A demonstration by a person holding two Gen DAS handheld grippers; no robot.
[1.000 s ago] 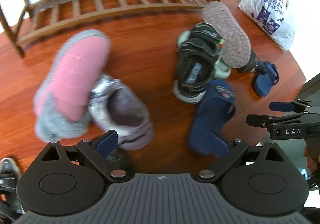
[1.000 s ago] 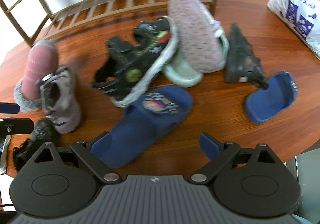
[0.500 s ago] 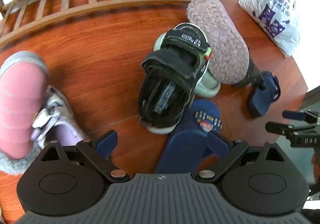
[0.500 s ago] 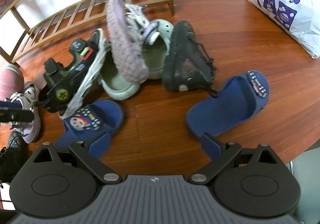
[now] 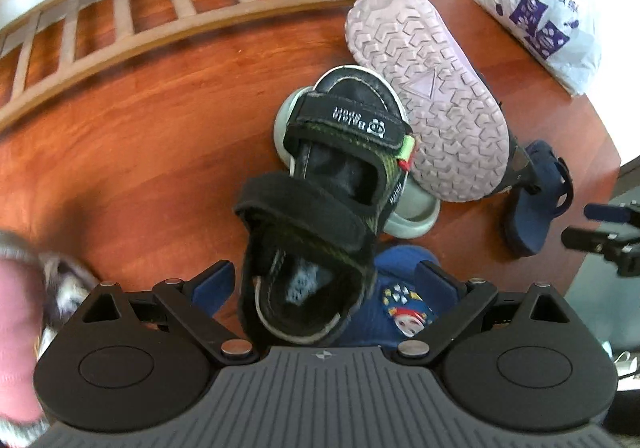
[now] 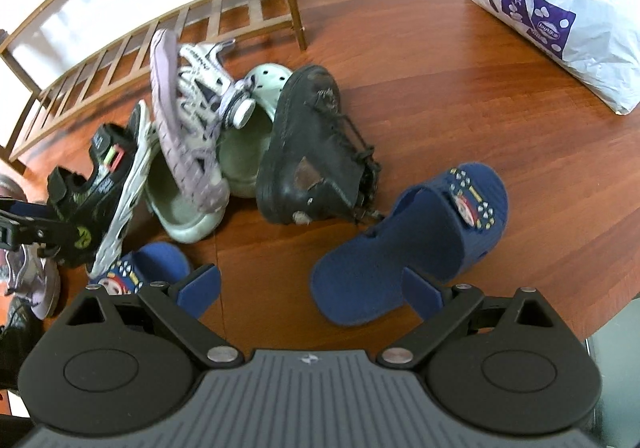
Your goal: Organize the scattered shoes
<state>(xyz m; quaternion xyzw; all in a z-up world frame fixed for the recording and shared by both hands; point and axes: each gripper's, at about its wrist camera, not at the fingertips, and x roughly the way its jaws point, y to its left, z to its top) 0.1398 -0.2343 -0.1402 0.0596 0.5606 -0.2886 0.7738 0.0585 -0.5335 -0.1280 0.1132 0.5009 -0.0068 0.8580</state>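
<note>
Left wrist view: left gripper points down at the shoe pile, jaws spread wide; the heel of the black sandal lies between its fingers, contact not discernible.
Right wrist view: right gripper hangs over the wooden floor, jaws spread, nothing between them; its right finger sits over the heel end of a navy slipper.
Black sandal: two straps, white lettering on the front one, pale sole edge; it leans on a pale green clog and overlaps the second navy slipper.
Lilac sneaker: tipped over, patterned sole facing up, resting on the clog beside the sandal.
Black lace-up shoe: on its side, scuffed, touching the clog, near the right-hand navy slipper.
Shoe rack: slatted wood, behind the pile, visible shelf bare.
Plastic bag: white with purple print, far right, well apart from the shoes.
Pink-soled grey shoe: blurred, left edge.
</note>
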